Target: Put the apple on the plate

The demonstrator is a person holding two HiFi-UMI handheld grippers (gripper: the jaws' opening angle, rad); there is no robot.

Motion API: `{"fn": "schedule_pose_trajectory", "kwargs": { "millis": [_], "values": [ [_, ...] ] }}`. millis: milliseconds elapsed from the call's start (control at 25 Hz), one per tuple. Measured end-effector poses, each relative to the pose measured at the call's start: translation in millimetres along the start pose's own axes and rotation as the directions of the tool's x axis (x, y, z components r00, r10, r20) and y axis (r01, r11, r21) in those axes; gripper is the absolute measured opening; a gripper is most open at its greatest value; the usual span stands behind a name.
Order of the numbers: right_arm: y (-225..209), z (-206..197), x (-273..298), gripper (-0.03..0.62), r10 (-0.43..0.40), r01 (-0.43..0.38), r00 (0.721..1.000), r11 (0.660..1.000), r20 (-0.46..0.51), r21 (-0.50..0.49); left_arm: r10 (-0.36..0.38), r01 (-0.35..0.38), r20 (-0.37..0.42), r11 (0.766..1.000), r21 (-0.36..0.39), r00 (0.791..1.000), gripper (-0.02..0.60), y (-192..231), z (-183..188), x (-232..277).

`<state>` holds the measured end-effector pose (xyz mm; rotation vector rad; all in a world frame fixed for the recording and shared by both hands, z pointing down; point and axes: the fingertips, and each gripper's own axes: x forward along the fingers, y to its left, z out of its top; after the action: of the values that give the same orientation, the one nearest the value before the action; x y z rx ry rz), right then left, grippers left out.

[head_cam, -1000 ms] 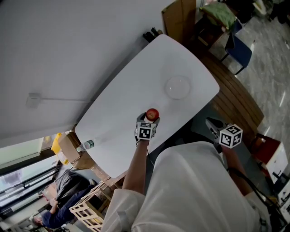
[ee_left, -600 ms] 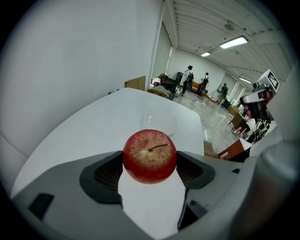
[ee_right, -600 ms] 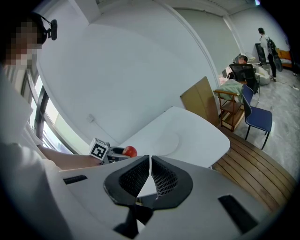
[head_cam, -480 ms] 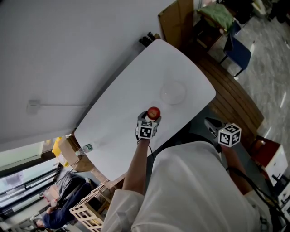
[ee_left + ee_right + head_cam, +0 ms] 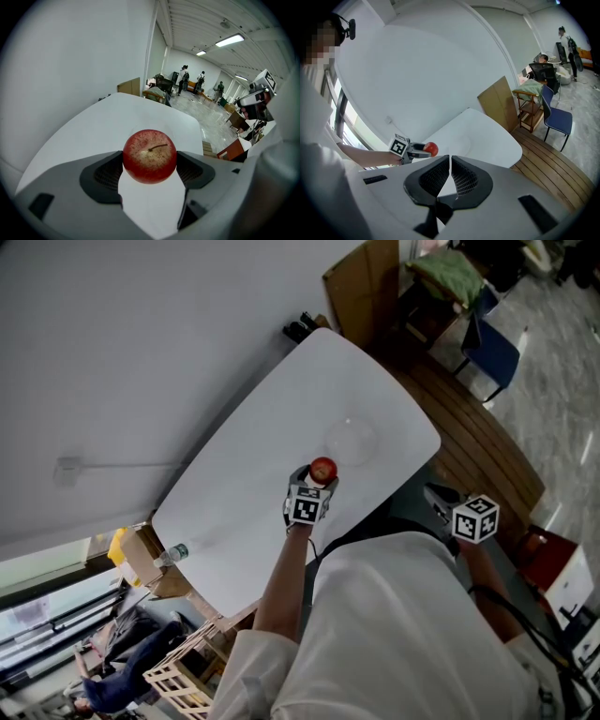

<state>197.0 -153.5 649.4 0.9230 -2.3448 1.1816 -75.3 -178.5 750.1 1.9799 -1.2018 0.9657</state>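
Transport half done — left gripper (image 5: 150,165) clamps round red apple (image 5: 322,468) aloft; clear glass plate (image 5: 350,440) at one o'clock; right gripper (image 5: 450,176) closed, empty.

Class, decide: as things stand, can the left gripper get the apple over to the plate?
Probably yes: the left gripper, shut on the apple, hangs just short of the clear plate, with only bare table between.
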Motion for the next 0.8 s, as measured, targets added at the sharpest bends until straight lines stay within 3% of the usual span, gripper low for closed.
{"fn": "schedule_pose_trajectory", "kwargs": {
  "millis": [800],
  "values": [
    [-35, 12, -6, 0.038, -0.029, 0.030, 0.999, 0.999, -0.045, 0.018, -0.072, 0.072, -0.007, 0.996, 0.044, 0.997, 0.357, -29, 50, 59]
  ]
}}
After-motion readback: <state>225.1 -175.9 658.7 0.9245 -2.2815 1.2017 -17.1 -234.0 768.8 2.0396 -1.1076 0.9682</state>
